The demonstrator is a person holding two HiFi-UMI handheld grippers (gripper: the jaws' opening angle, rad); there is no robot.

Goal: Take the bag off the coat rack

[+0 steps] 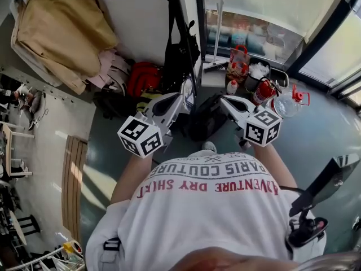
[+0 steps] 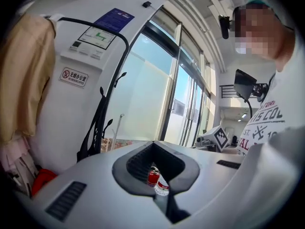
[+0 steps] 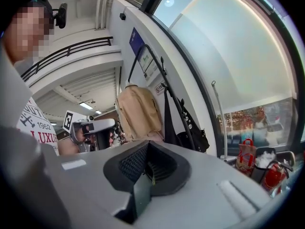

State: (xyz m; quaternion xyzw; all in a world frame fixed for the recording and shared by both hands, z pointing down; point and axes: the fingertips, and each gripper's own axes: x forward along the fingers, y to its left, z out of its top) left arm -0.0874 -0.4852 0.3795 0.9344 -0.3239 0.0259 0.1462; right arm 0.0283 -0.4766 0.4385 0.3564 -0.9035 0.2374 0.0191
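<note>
A black bag (image 1: 180, 54) hangs by long straps from the black coat rack (image 1: 179, 16) against the white wall. In the left gripper view its straps (image 2: 99, 123) drop along the rack pole (image 2: 121, 56). In the right gripper view the bag (image 3: 190, 137) hangs right of a tan coat (image 3: 138, 111). My left gripper (image 1: 181, 96) is shut and empty, held short of the bag and just below it in the head view. My right gripper (image 1: 224, 100) is beside it to the right, also shut with nothing in it. Neither touches the bag.
A tan coat (image 1: 62, 33) and pink clothes hang at the rack's left, above a red bag (image 1: 144, 78). A dark bag (image 1: 206, 117) sits on the floor ahead. By the glass wall stand a mop pole (image 1: 217, 27), a red shopping bag (image 1: 238, 61) and a fire extinguisher (image 1: 264, 90).
</note>
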